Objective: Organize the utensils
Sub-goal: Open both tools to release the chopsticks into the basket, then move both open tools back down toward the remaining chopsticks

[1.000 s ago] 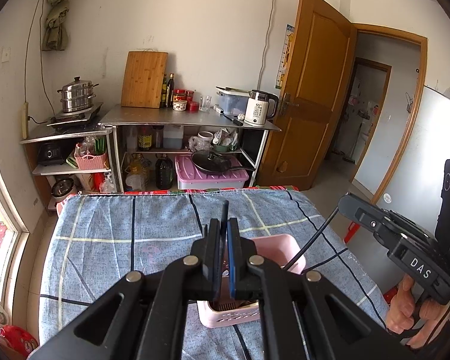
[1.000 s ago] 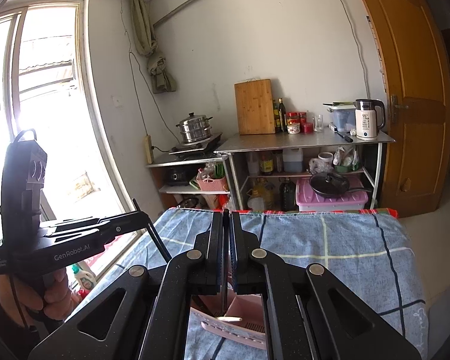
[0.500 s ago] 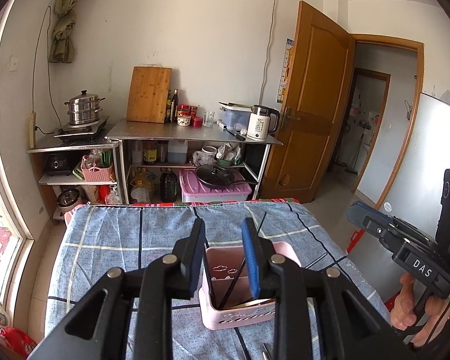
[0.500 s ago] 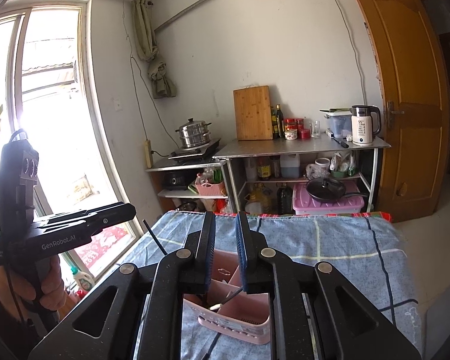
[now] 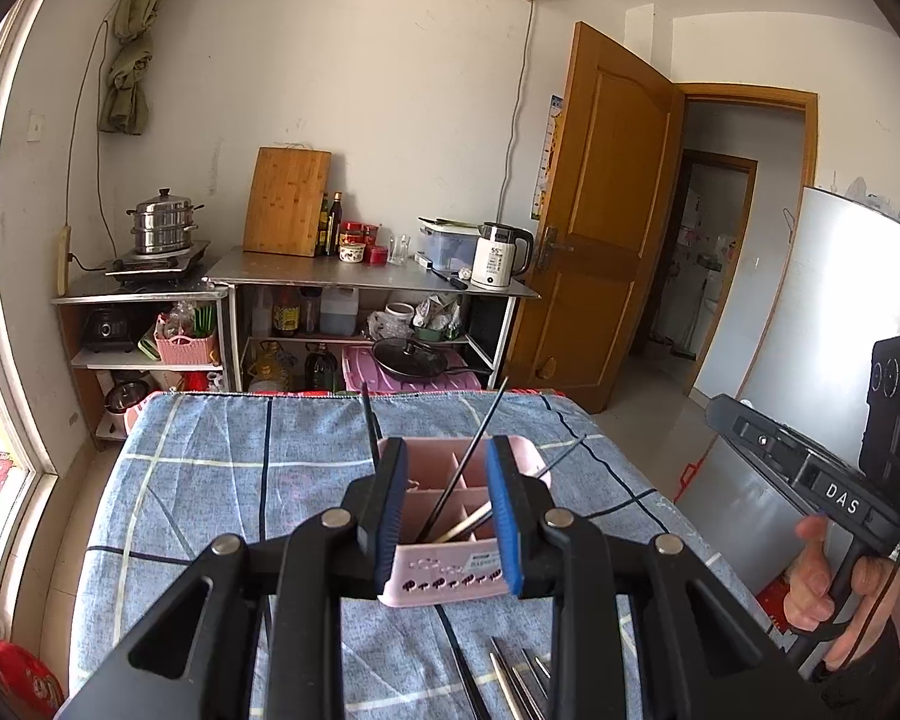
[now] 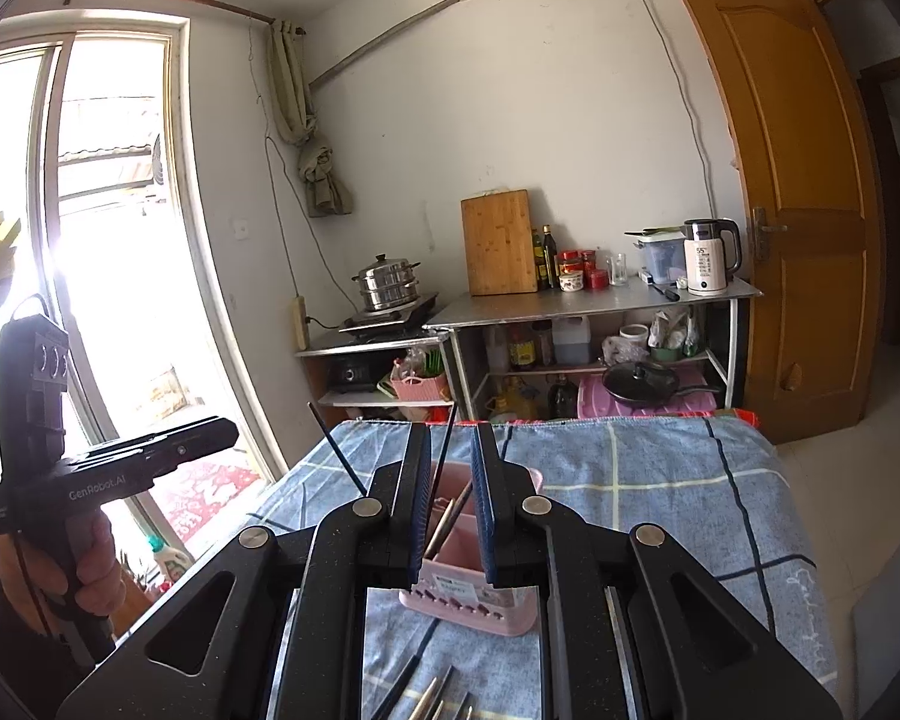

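Now pink plastic caddy (image 5: 444, 585), slotted base, w/ thin black chopsticks (image 5: 462, 468).

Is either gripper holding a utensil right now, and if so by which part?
Nothing is held. Left gripper and right gripper both stand open and empty, jaws just opened, chopsticks standing in the pink holder.

Pink plastic caddy (image 5: 444, 582) matt; checked cloth (image 5: 222, 480) soft-woven.

Black chopsticks (image 5: 467, 461) fanned up out of the pink caddy (image 5: 444, 582), fouling any straight drop. Blue cloth (image 5: 210, 480) beside it lay clear; loose utensils (image 5: 519, 684), seemingly metal, crowded the worktop's near edge.
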Tool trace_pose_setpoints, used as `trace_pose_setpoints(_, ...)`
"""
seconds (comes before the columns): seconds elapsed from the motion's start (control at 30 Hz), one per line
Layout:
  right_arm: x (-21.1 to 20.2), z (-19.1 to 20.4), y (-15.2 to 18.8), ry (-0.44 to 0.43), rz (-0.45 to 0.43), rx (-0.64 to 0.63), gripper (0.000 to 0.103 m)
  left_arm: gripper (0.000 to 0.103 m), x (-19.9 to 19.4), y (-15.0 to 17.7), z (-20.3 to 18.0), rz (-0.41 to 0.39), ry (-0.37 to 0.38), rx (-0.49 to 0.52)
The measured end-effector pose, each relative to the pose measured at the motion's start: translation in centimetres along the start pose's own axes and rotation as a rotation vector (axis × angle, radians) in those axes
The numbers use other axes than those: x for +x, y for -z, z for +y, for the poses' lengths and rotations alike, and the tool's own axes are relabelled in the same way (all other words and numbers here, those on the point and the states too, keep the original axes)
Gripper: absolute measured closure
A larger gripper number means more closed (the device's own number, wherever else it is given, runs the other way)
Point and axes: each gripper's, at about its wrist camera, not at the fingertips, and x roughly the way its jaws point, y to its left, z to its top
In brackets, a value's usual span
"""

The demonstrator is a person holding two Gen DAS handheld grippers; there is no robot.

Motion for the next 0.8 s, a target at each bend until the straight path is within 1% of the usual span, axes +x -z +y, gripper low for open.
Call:
trace_pose_setpoints(0.23,-2.1,-0.9,3.2,0.003,0.035,0.031,0.089,0.075,-0.8,4.4,-0.4,0.033,0.014,-0.019)
trace_pose_setpoints(0.33,-2.4,-1.1,4.8,0.001,0.061,0.041,0.089,0.075,-0.7,6.5,-0.4,0.062,0.02,-0.035)
trace_pose_setpoints(0.47,-2.3,-1.3,7.0,-0.005,0.11,0.053,0.089,0.075,-0.3,8.9,-0.3,0.104,0.022,-0.052)
trace_pose_setpoints(0.6,-1.5,-1.1,8.9,-0.006,0.159,0.049,0.089,0.075,0.8,11.0,-0.5,0.163,0.024,-0.057)
trace_pose_setpoints(0.8,-0.6,-1.2,10.6,-0.012,0.209,0.059,0.091,0.075,2.6,12.8,-0.5,0.231,0.031,-0.073)
